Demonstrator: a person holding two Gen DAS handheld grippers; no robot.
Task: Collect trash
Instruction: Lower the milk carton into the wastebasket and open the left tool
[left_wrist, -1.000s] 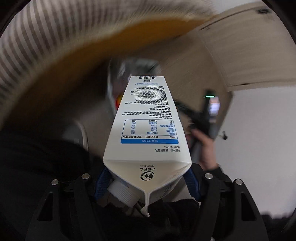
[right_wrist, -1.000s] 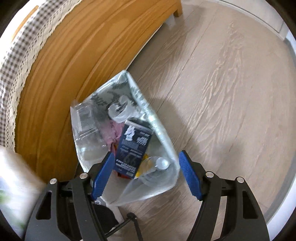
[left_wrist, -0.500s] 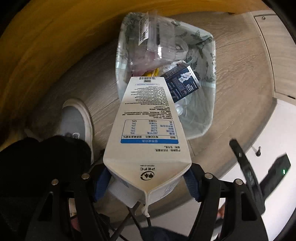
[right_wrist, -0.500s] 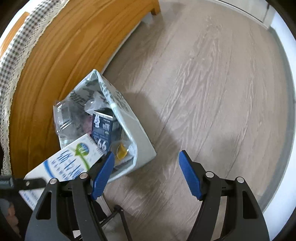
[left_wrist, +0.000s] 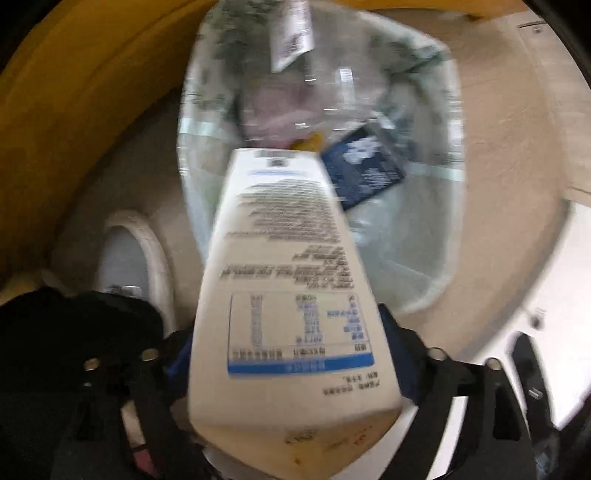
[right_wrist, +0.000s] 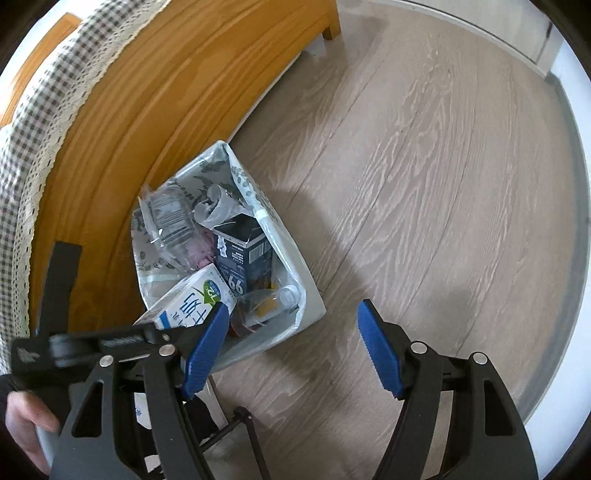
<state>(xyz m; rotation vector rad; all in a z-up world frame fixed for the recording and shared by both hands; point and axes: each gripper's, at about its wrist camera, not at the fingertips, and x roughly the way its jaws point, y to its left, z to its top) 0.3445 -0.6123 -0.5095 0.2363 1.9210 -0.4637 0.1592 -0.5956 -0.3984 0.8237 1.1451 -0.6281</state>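
Observation:
A white milk carton (left_wrist: 288, 295) with blue print is held between the blue pads of my left gripper (left_wrist: 291, 354), tilted down with its far end over the open trash bag (left_wrist: 436, 258). In the right wrist view the carton (right_wrist: 192, 299) reaches into the patterned bag (right_wrist: 310, 295), which stands on the floor against a wooden panel. The bag holds a dark blue carton (right_wrist: 243, 251), clear plastic packaging (right_wrist: 170, 221) and a plastic bottle (right_wrist: 273, 299). My right gripper (right_wrist: 291, 347) is open and empty above the floor beside the bag.
An orange wooden furniture side (right_wrist: 147, 122) with a checked cloth (right_wrist: 44, 122) on top stands left of the bag. Grey wood floor (right_wrist: 424, 184) stretches to the right. A white shoe (left_wrist: 129, 254) and dark trouser leg sit left of the bag.
The left gripper has swung down from the wall to over the bag and pushed the carton toward its opening. The right gripper has drawn back from the bag and stayed open.

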